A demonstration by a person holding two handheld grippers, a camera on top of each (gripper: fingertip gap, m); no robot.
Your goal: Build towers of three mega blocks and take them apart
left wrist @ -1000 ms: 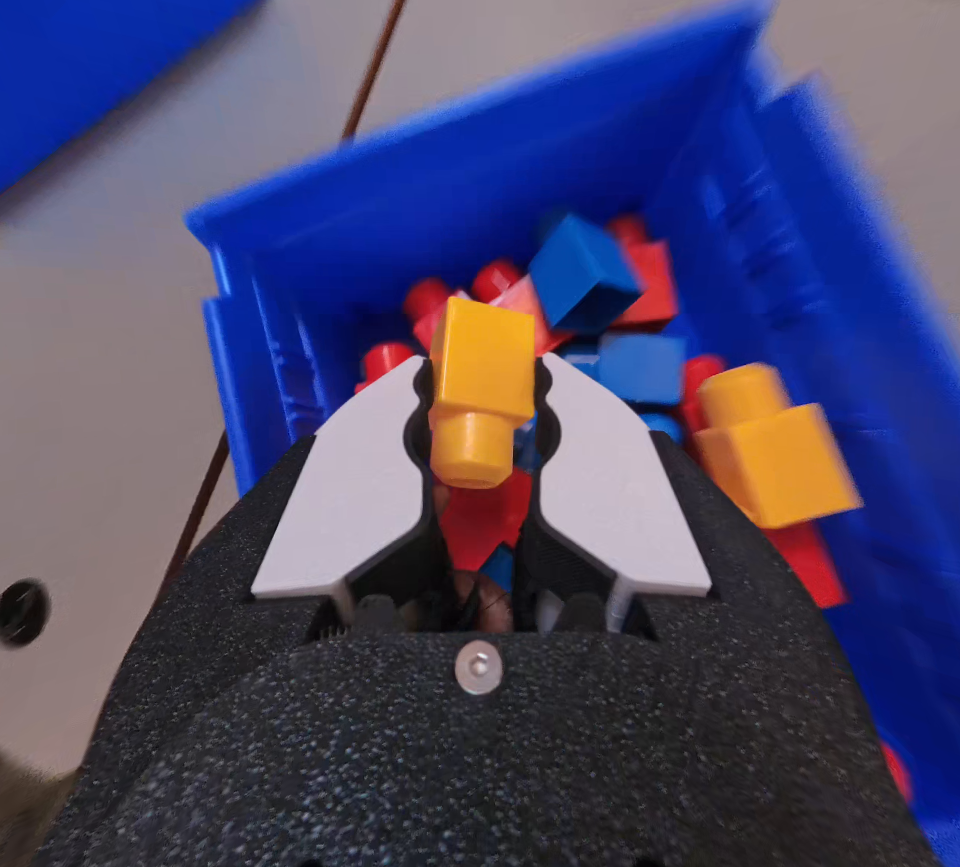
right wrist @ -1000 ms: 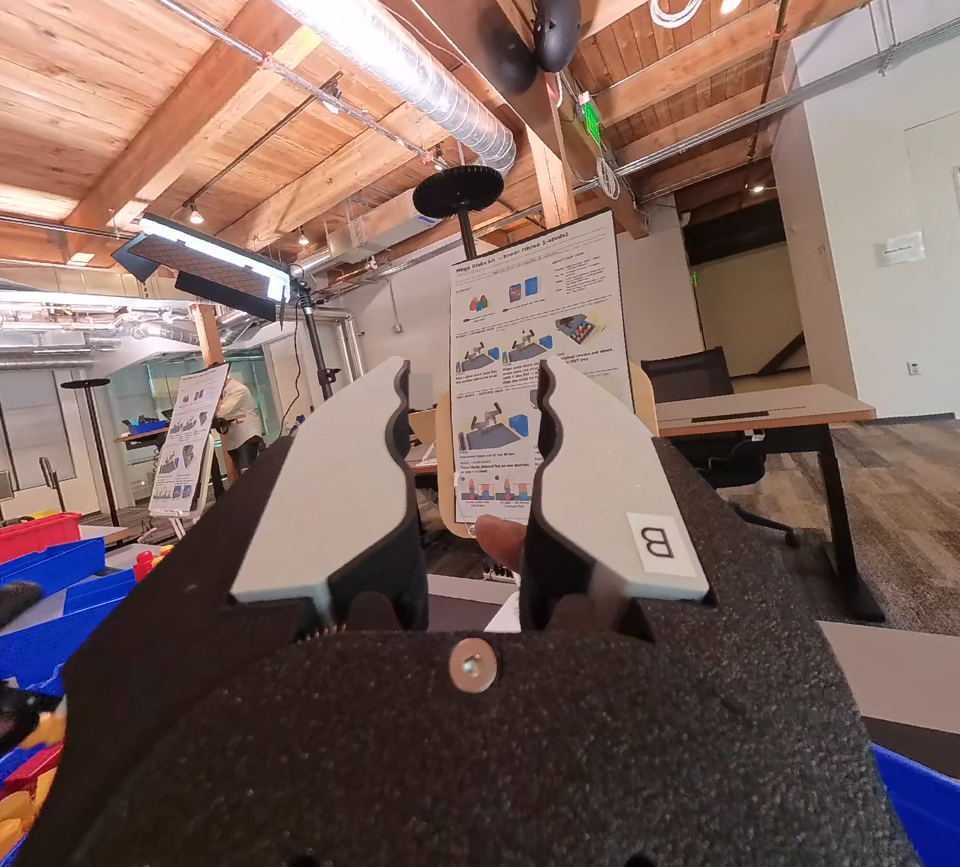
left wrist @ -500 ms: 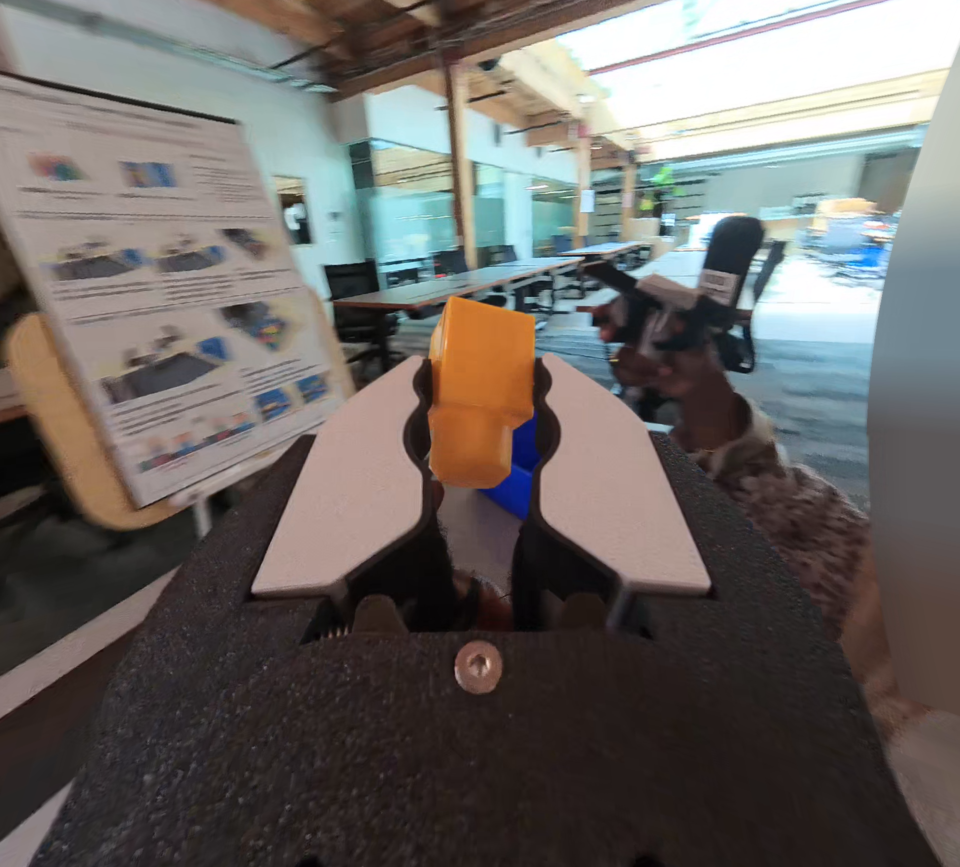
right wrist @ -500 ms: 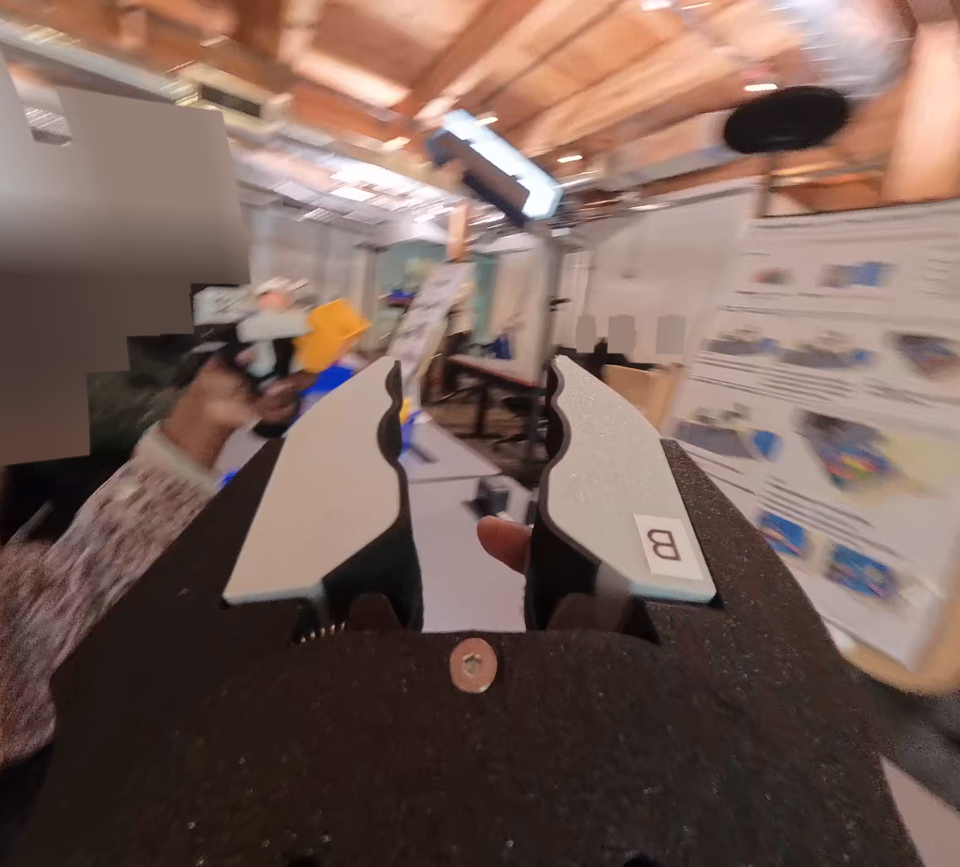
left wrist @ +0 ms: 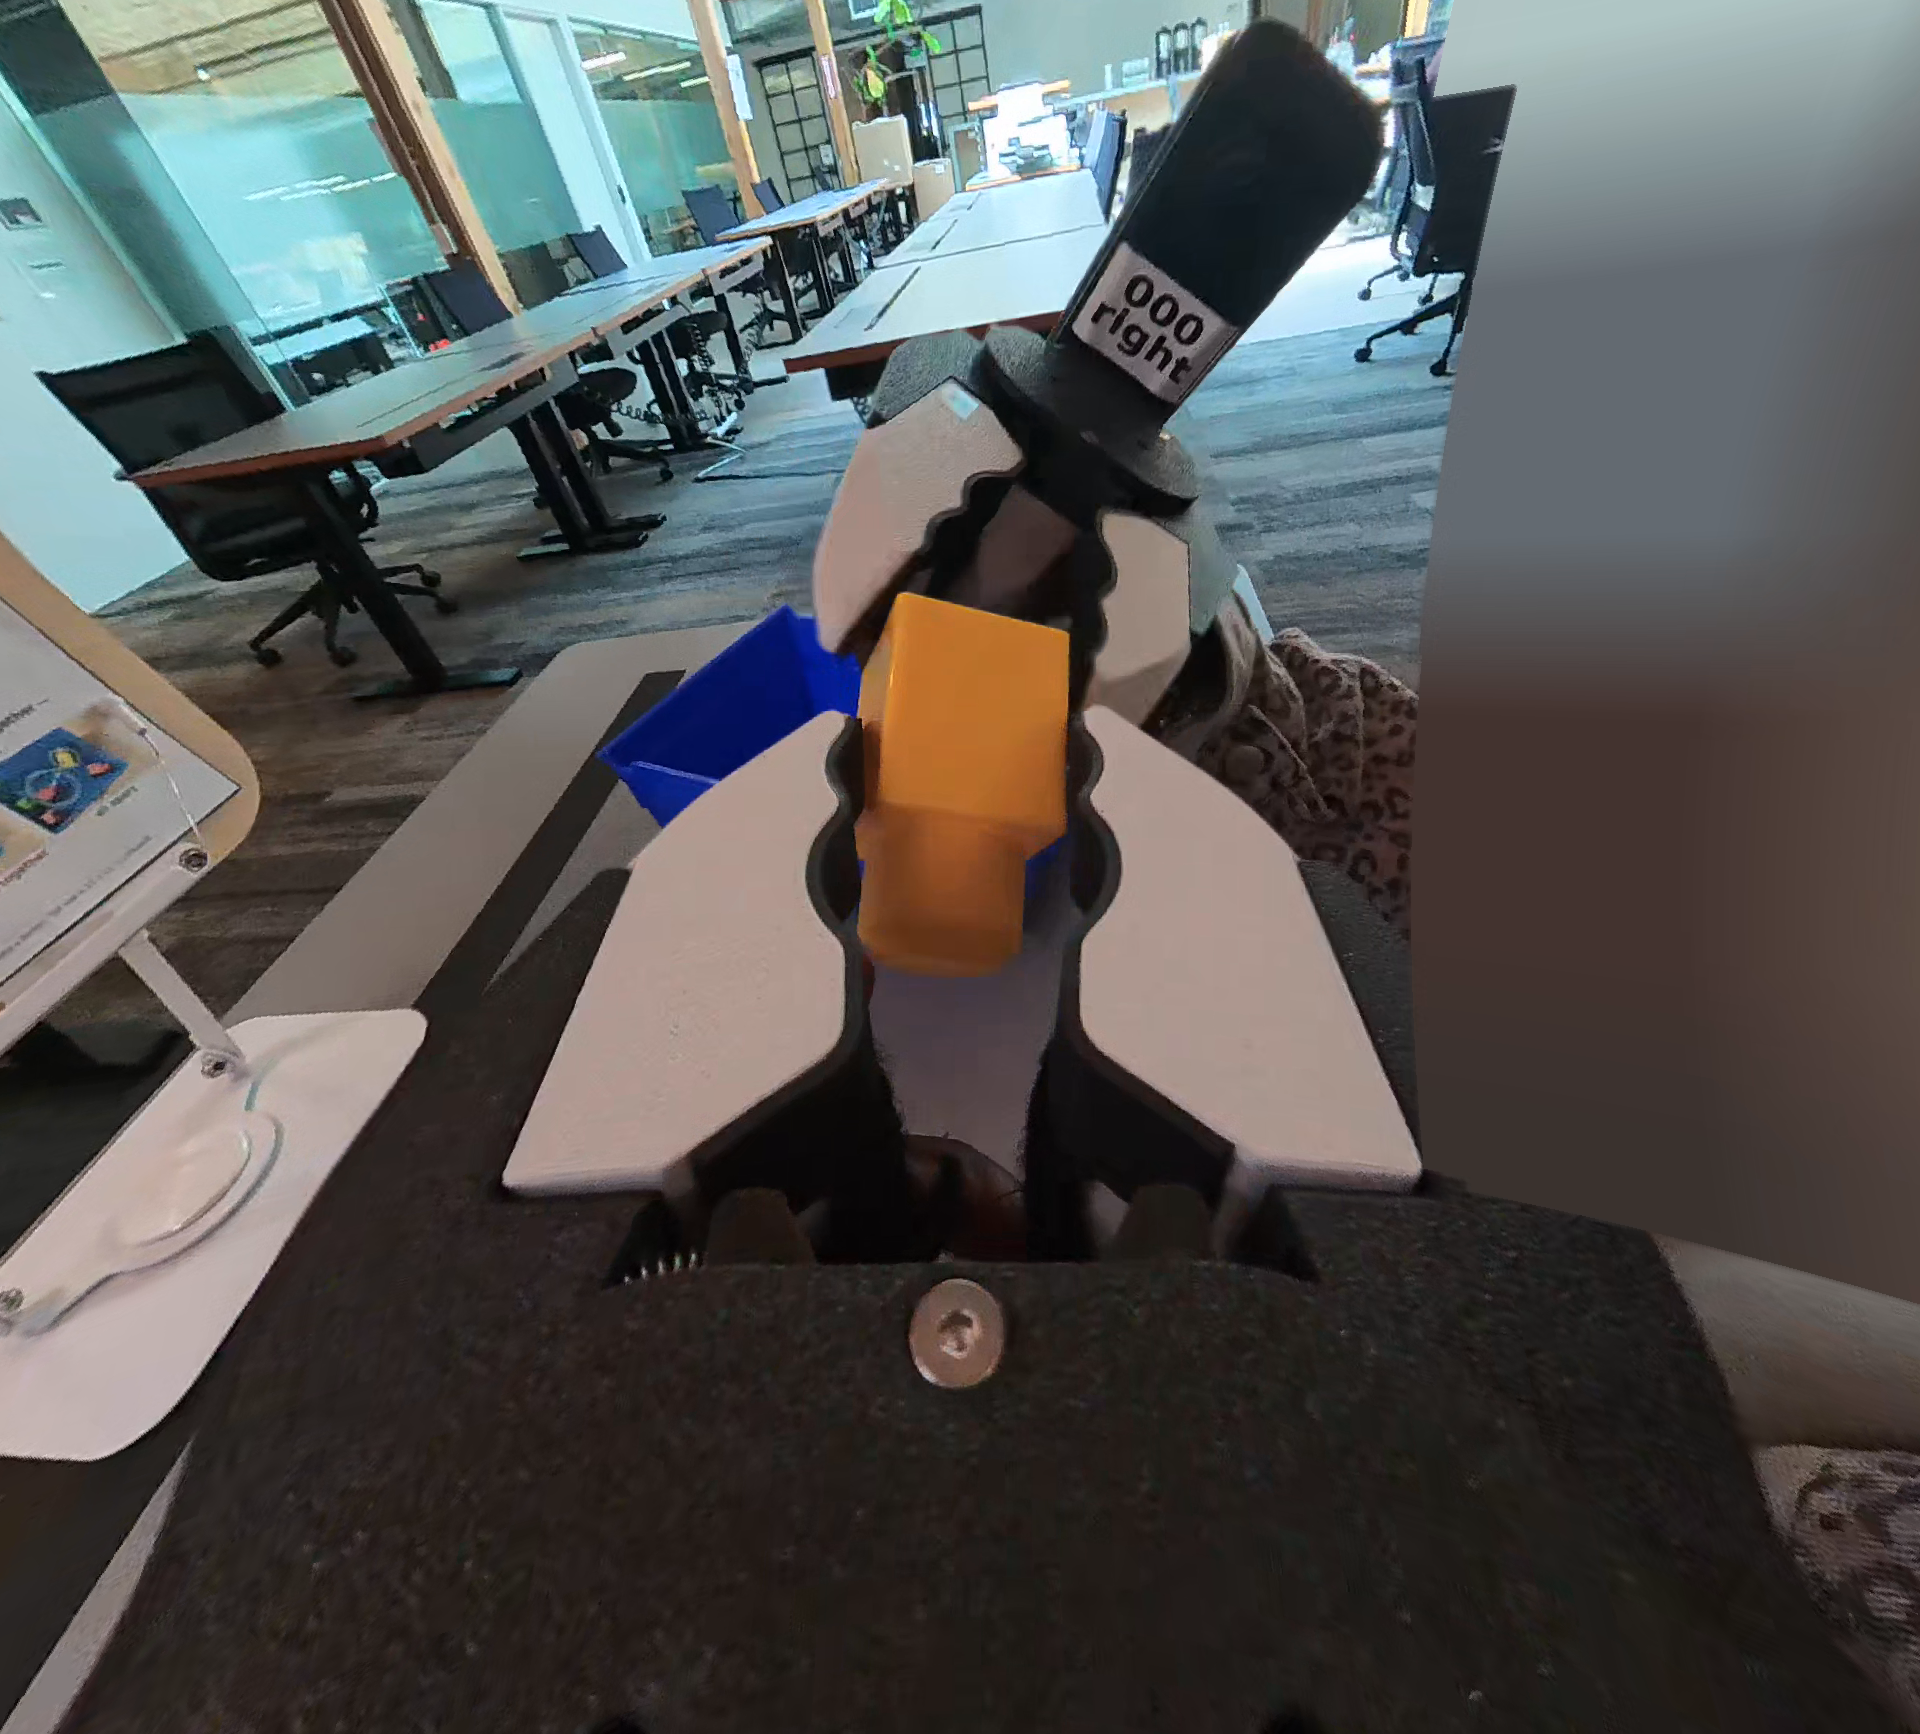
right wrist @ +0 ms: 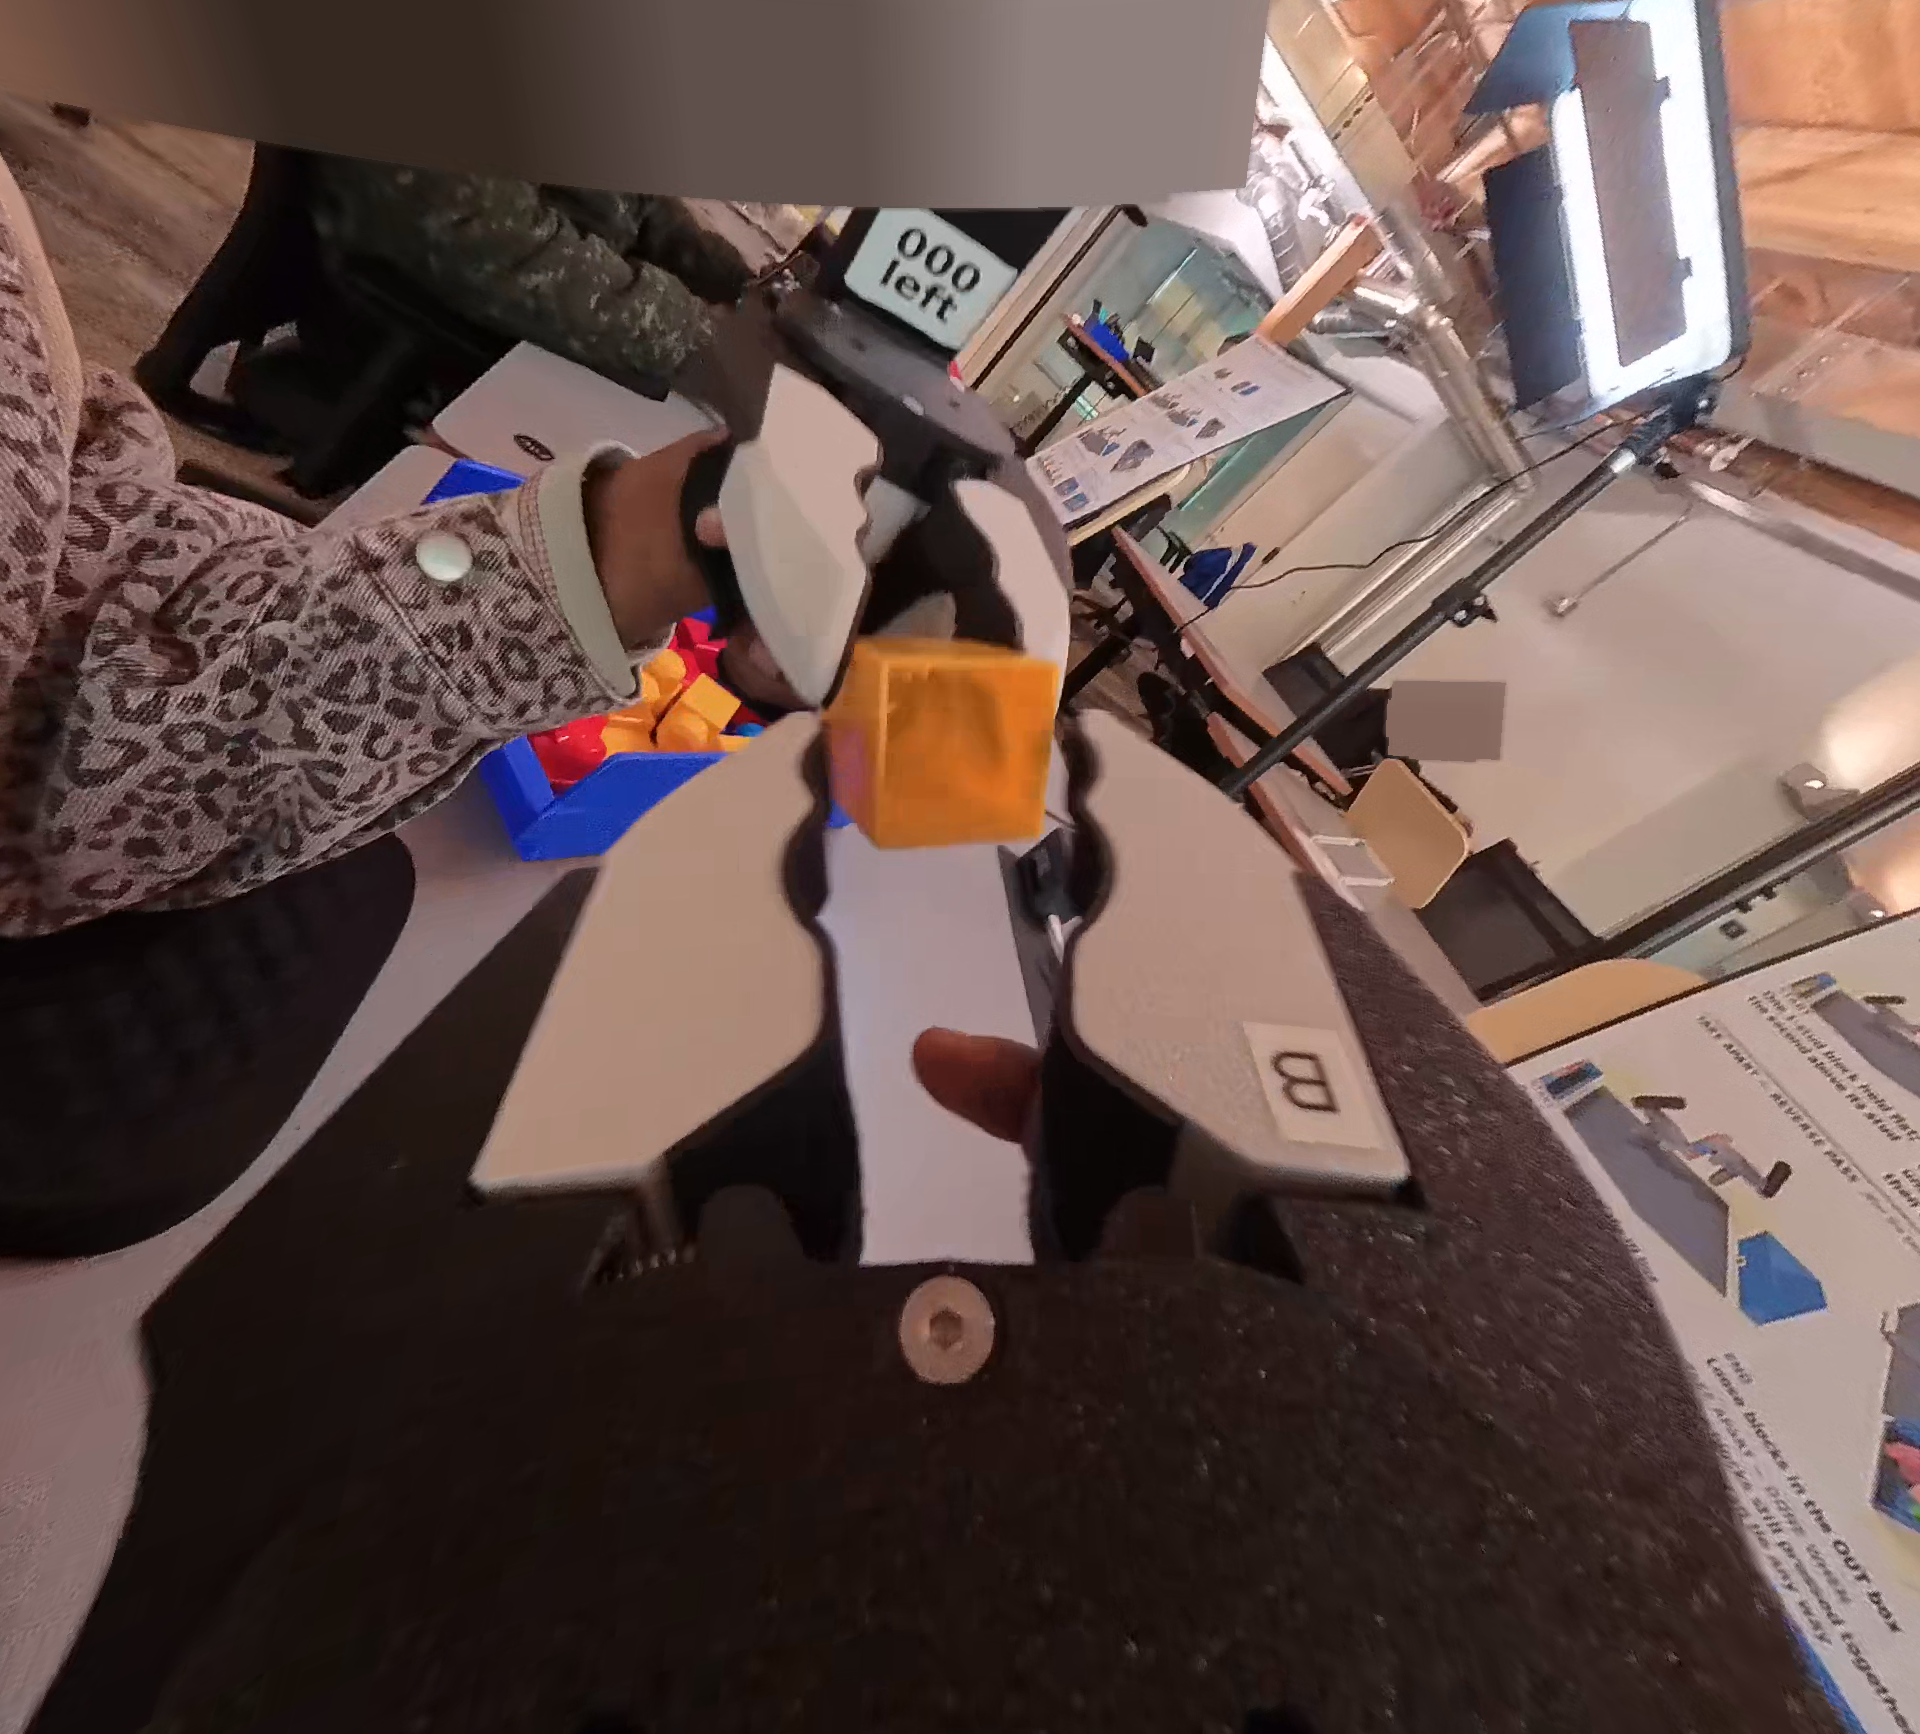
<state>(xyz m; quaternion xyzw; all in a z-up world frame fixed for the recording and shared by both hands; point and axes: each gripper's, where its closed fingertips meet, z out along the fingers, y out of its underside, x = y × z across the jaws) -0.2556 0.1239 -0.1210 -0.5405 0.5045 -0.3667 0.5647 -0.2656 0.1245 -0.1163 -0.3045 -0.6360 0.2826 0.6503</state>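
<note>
Yellow mega block (left wrist: pixel 961 785) sits clamped in the left gripper (left wrist: pixel 961 811), held up in the air above the table (left wrist: pixel 488 811). Left wrist view: the block's square body points away from the camera & its round stud points back toward it, w/ the two grey fingers (left wrist: pixel 717 946) pressing on its sides. Right gripper (left wrist: pixel 987 583) faces this one from just beyond the block, tips spread & very near the block's far end; can't tell if they touch. A blue bin (left wrist: pixel 727 728) stands on the table behind the block. At left, an instruction board (left wrist: pixel 73 811) on a clear stand. Office desks & chairs fill the background.

Right wrist view: same yellow mega block (right wrist: pixel 940 754) seen from its open bottom side, just ahead of the right gripper (right wrist: pixel 940 780). Its fingers (right wrist: pixel 686 967) stand apart, wider than the block, w/ nothing between the pads; the block is only at the tips. Left gripper (right wrist: pixel 914 604) grips the block from the far side, held by a hand (right wrist: pixel 649 541) in a leopard-print sleeve (right wrist: pixel 239 656). Below that, a blue bin (right wrist: pixel 613 796) w/ red & yellow blocks (right wrist: pixel 665 713) inside. Light panel (right wrist: pixel 1621 178) on a stand at upper right, instruction board (right wrist: pixel 1766 1217) at lower right.
</note>
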